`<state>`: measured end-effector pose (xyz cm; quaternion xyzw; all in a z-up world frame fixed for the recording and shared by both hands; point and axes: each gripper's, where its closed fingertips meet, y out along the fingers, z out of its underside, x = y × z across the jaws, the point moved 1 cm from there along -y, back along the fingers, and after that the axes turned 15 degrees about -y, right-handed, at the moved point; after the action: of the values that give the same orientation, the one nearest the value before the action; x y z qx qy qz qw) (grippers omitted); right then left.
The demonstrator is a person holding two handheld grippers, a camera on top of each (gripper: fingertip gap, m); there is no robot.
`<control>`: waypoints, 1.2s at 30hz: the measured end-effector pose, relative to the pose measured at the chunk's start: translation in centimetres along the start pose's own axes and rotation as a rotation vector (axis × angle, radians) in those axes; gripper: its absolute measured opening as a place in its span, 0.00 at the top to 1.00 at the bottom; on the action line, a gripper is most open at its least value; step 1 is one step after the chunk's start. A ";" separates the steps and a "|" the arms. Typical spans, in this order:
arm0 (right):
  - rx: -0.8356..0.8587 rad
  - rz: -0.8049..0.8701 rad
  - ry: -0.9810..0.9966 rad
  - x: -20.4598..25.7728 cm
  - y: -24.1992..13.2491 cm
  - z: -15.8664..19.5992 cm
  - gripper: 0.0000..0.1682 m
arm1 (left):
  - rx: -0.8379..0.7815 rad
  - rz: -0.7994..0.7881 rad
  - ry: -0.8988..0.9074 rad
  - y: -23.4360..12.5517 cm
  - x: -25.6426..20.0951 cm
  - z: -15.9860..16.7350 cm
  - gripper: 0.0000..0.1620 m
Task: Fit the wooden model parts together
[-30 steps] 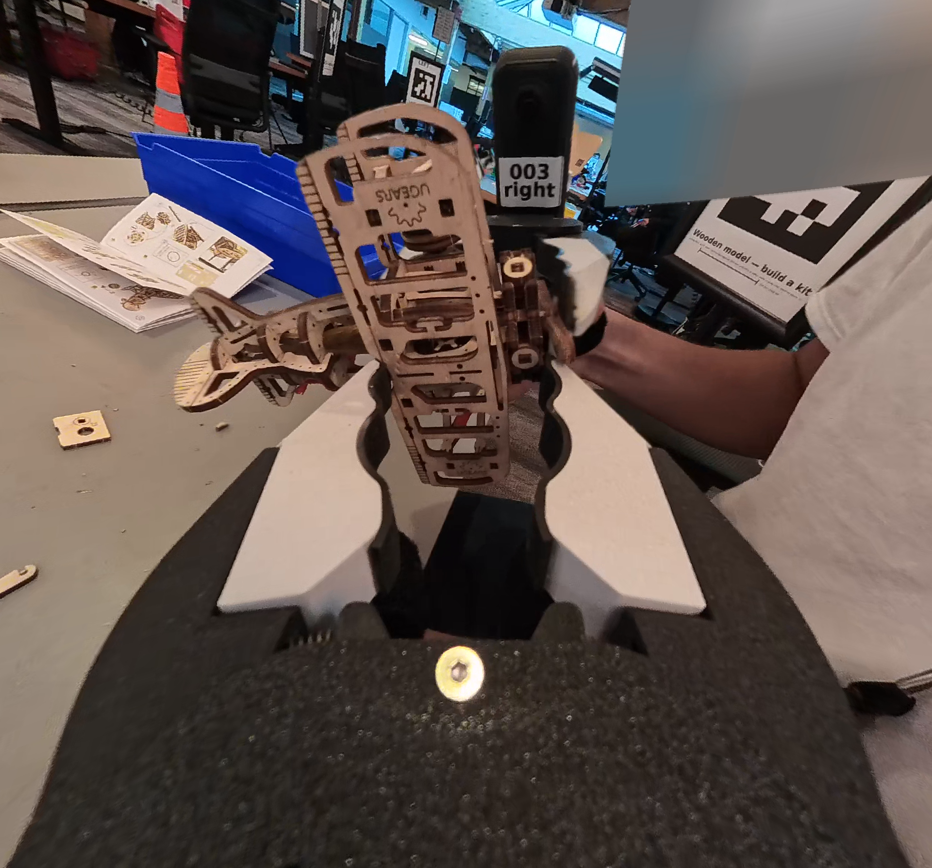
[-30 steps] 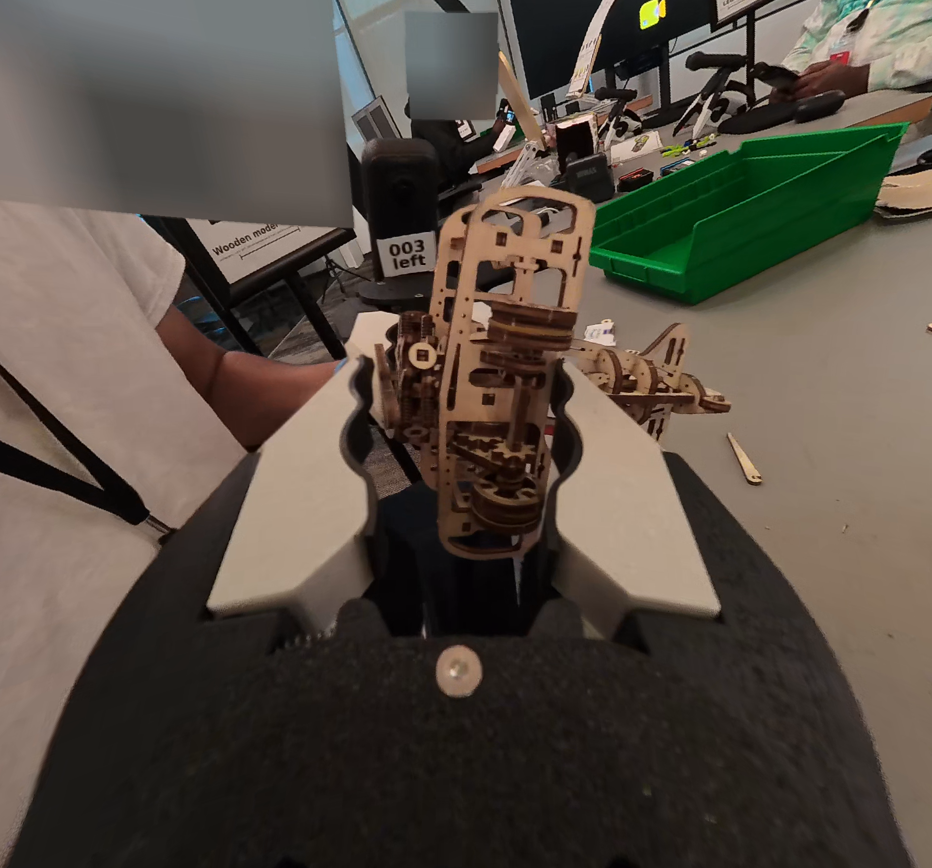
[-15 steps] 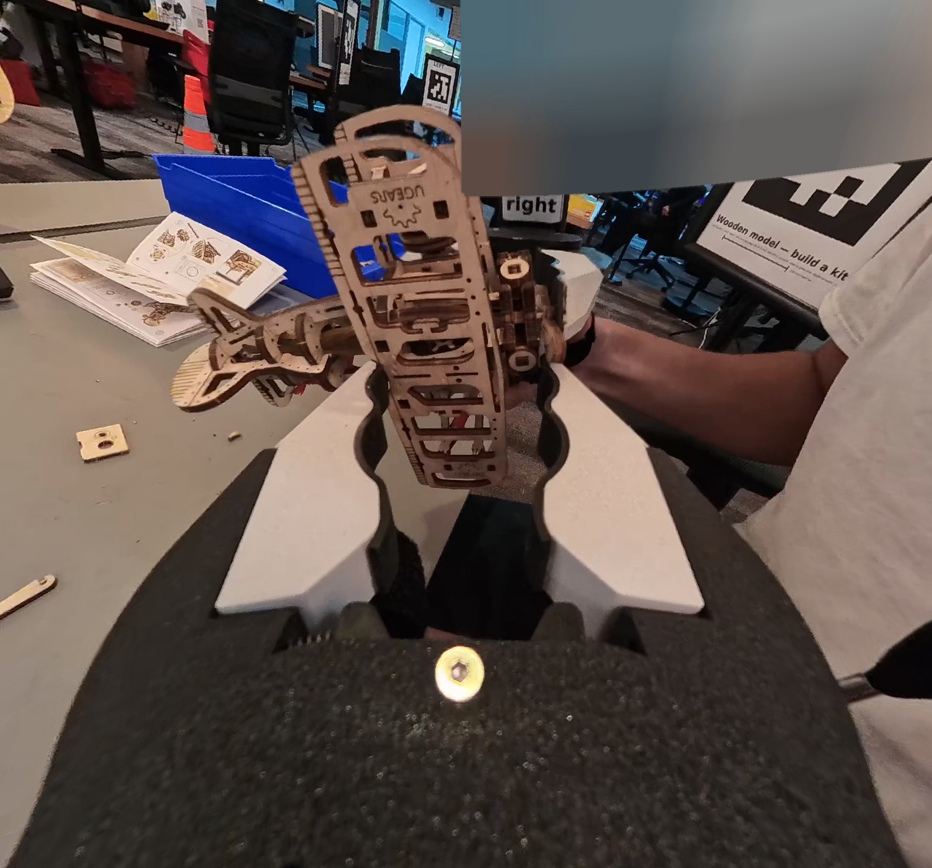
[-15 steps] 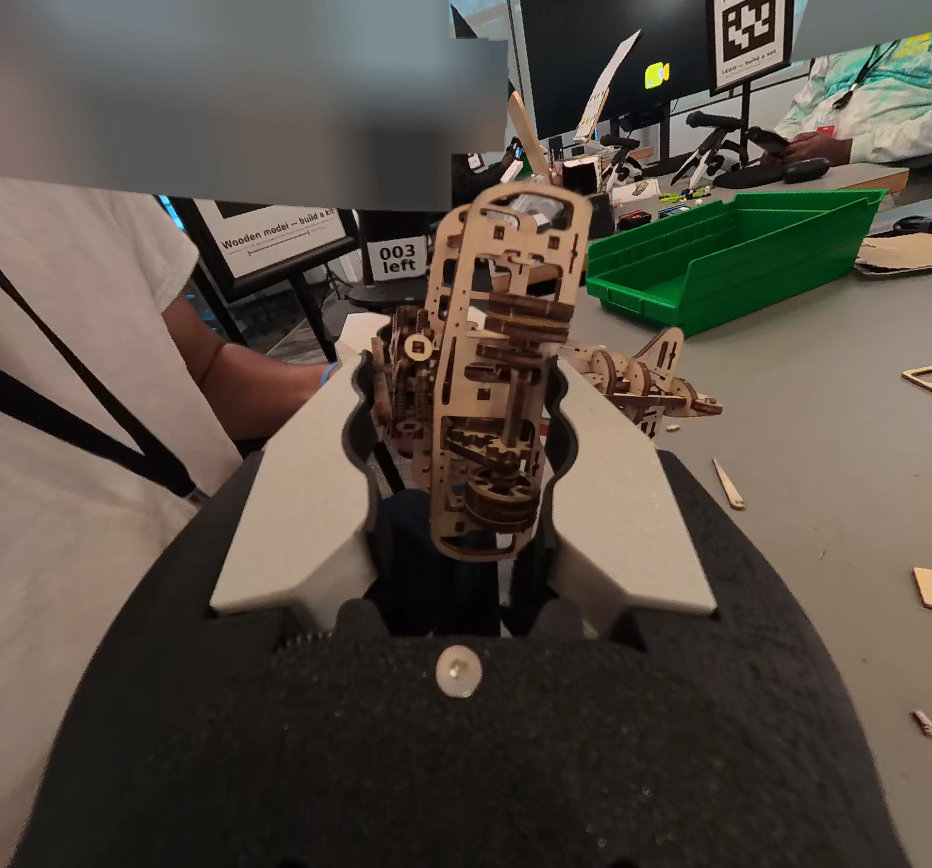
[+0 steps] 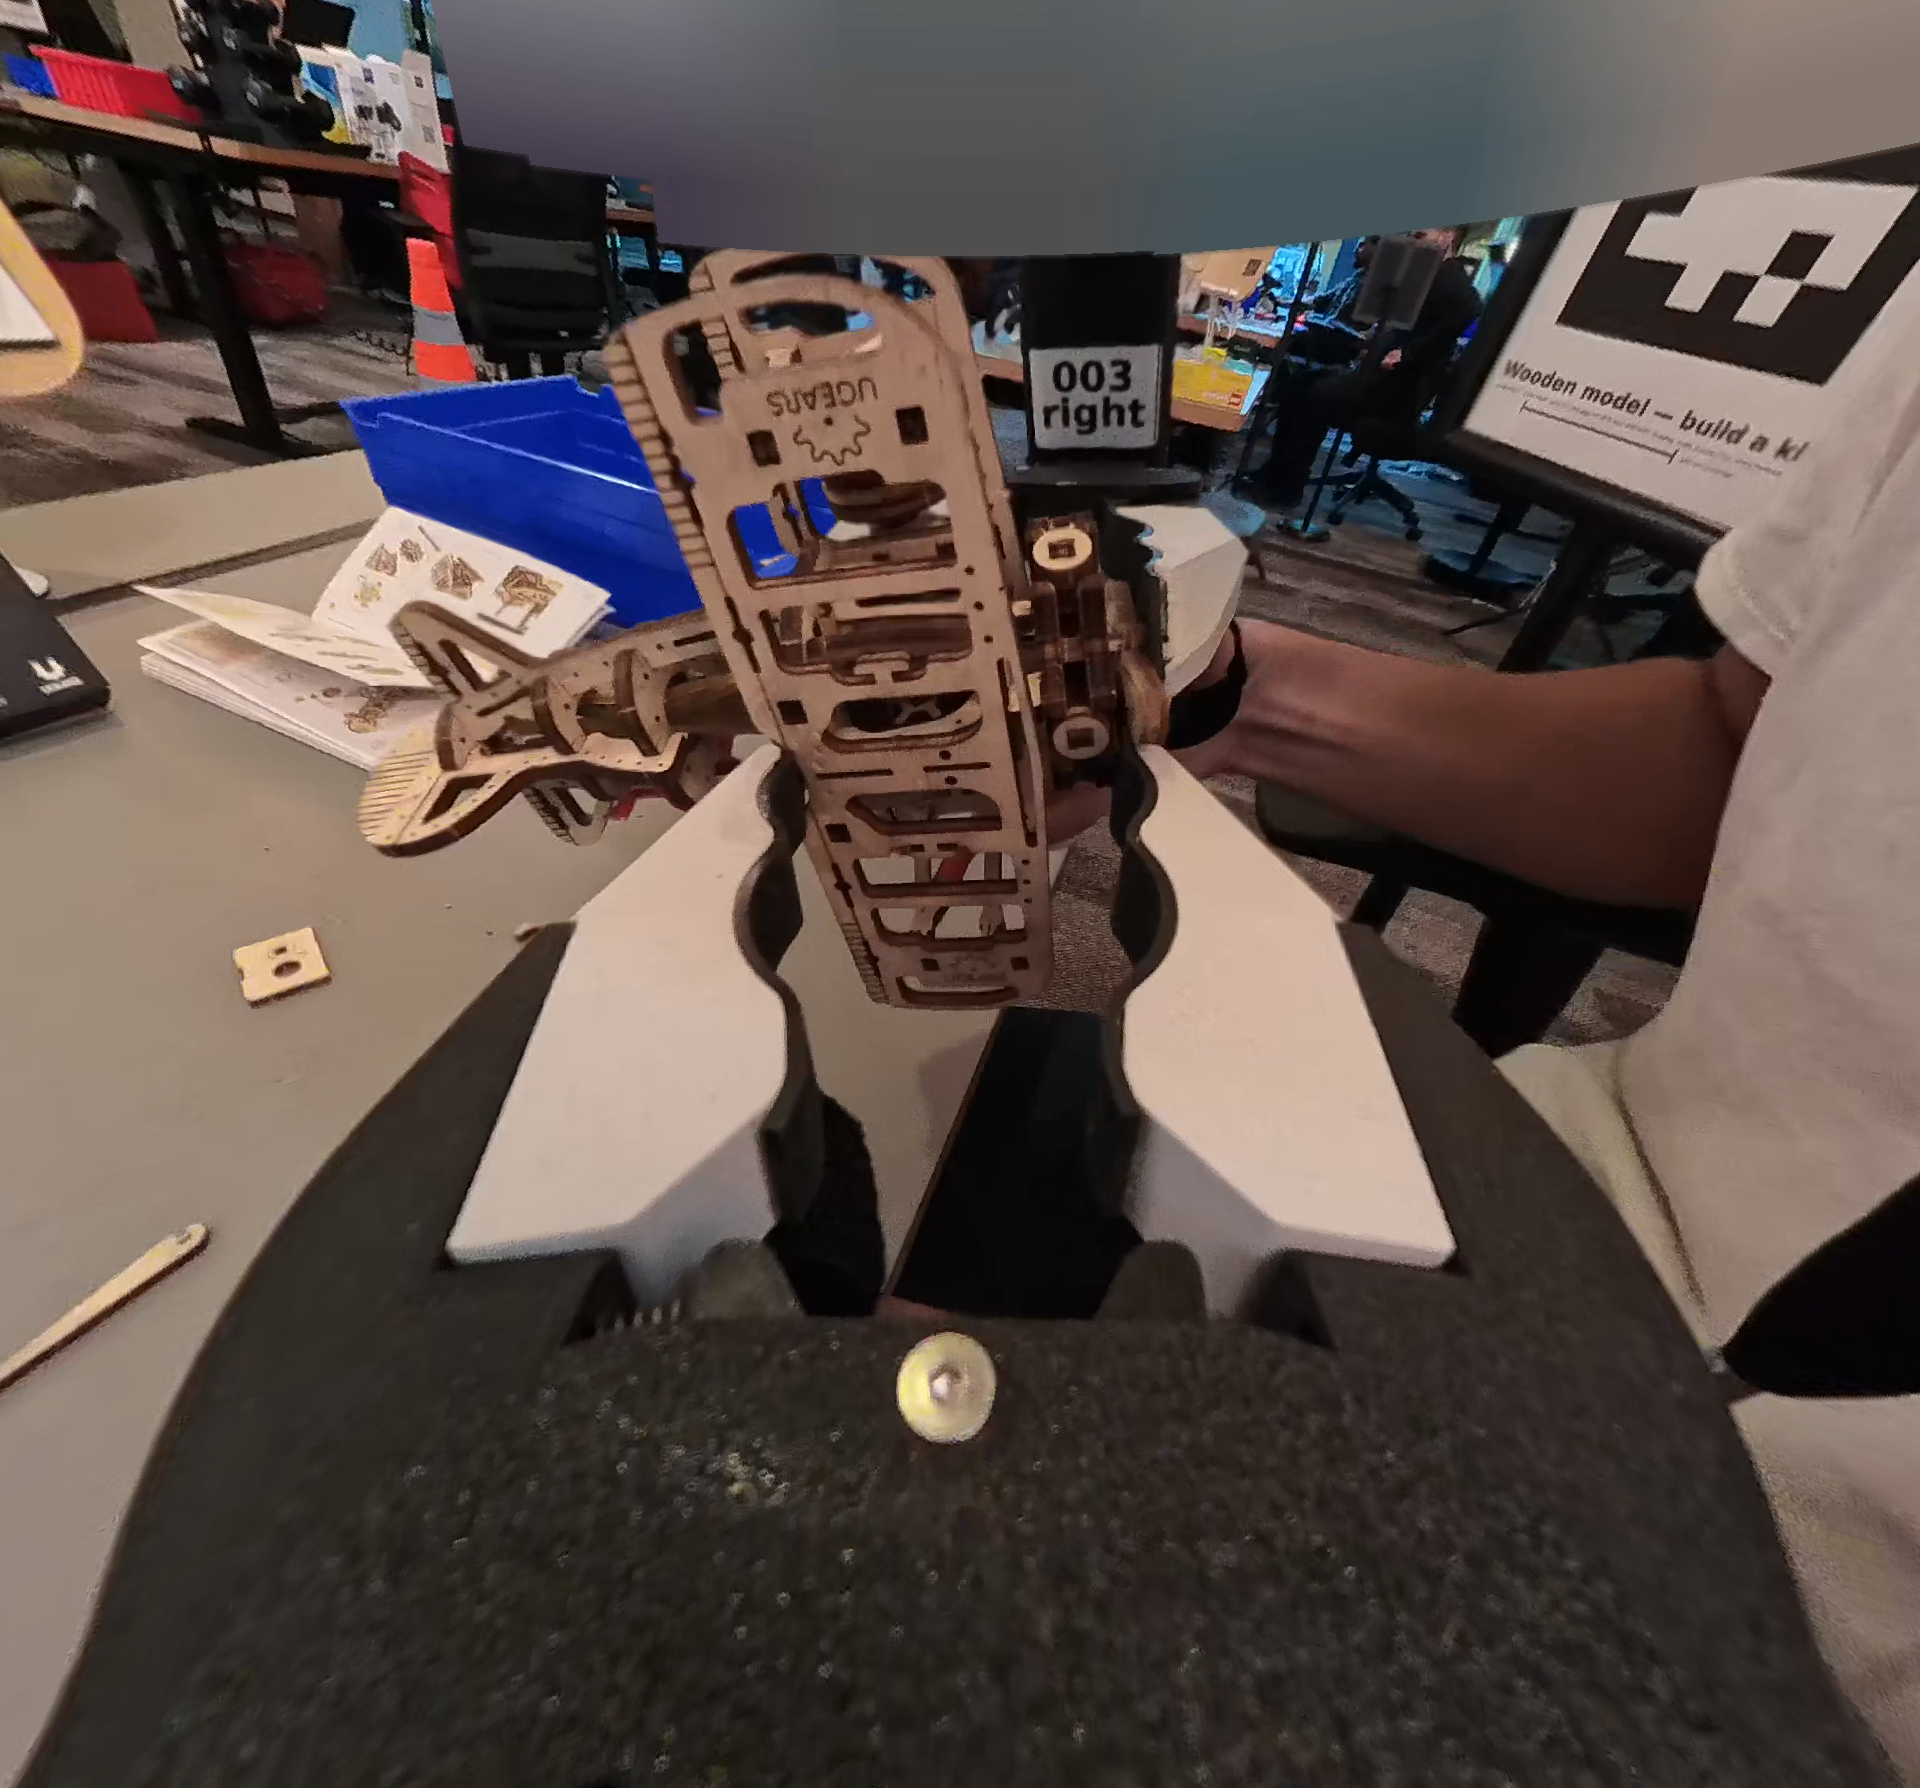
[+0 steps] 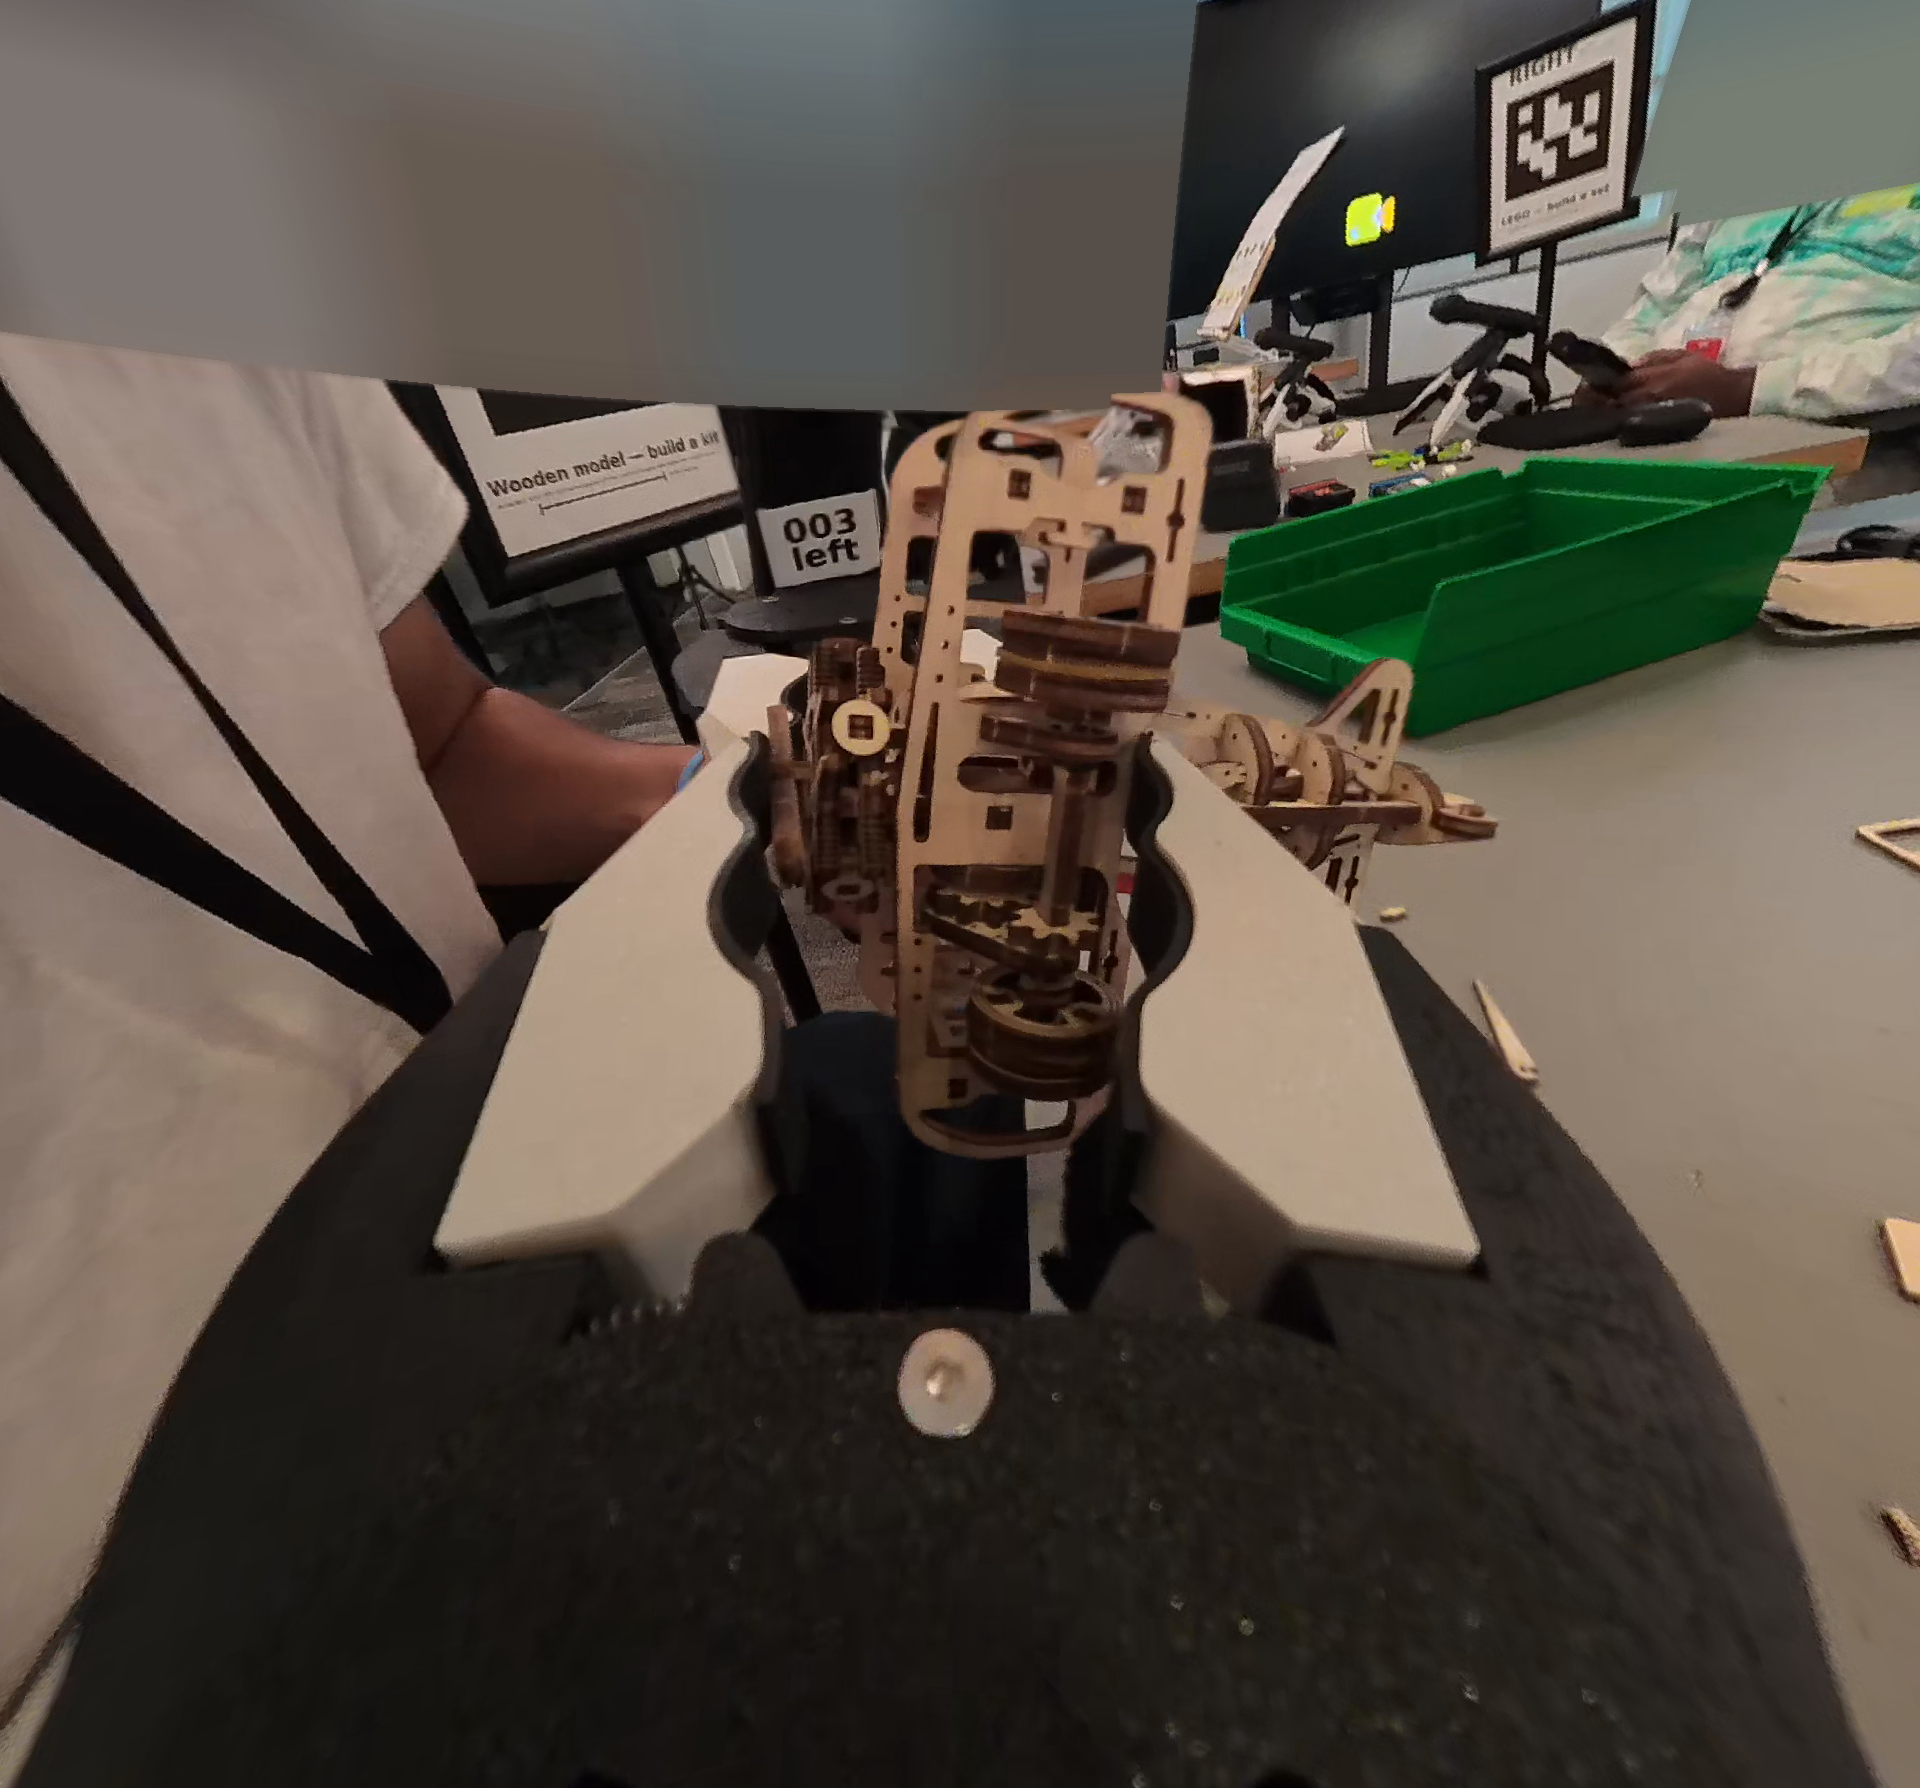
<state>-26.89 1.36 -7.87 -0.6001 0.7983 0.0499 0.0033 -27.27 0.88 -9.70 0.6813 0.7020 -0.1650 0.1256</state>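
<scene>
A wooden airplane model point(image 5: 883, 658) hangs in the air over the grey table, wing upright, tail pointing left. My left gripper point(image 5: 951, 793) is shut on its wing and nose from one side. My right gripper point(image 6: 951, 782) is shut on the same model point(image 6: 1018, 803) from the opposite side, where gears and a wheel show. In the left wrist view the right gripper's white finger point(image 5: 1184, 564) shows just behind the model. In the right wrist view a white finger point(image 6: 753, 699) of the left gripper shows behind it. The contact faces are hidden by the model.
A blue bin point(image 5: 520, 471), an open instruction booklet point(image 5: 343, 637), a small square wooden piece point(image 5: 281, 964) and a wooden strip point(image 5: 104, 1302) lie to the left. A green bin point(image 6: 1507, 575) and loose wooden slivers point(image 6: 1501, 1026) are to the right. A person's forearm point(image 5: 1455, 751) is close by.
Both grippers have swung a little together with the model, so the background has shifted. The model has tilted slightly. Both grips are unchanged.
</scene>
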 end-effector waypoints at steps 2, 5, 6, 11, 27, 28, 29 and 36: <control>-0.009 -0.003 -0.033 0.3 -0.2 -0.1 0.60 | 0.004 -0.008 0.028 0.2 -0.3 0.1 0.65; 0.014 -0.014 -0.083 0.6 -0.7 0.0 0.61 | 0.011 -0.011 0.052 0.5 -0.6 0.4 0.65; 0.019 -0.013 -0.093 0.6 -0.7 0.0 0.61 | 0.011 -0.009 0.054 0.5 -0.7 0.4 0.65; 0.009 -0.015 -0.009 0.4 -0.8 0.3 0.61 | 0.015 -0.006 0.028 0.6 -0.3 0.6 0.65; 0.025 -0.044 -0.020 0.9 -1.1 0.7 0.60 | 0.052 -0.008 0.089 0.8 -0.3 1.4 0.65; 0.029 -0.042 -0.028 0.9 -1.1 0.8 0.59 | 0.054 -0.014 0.095 0.8 -0.3 1.4 0.65; 0.031 -0.040 -0.034 0.9 -1.1 0.8 0.59 | 0.055 -0.015 0.095 0.8 -0.3 1.4 0.65; 0.024 -0.037 -0.038 0.8 -1.1 0.7 0.60 | 0.052 -0.028 0.108 0.9 -0.4 1.4 0.65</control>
<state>-26.14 0.32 -8.66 -0.6136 0.7875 0.0514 0.0266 -26.42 0.01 -10.86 0.6824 0.7126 -0.1481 0.0674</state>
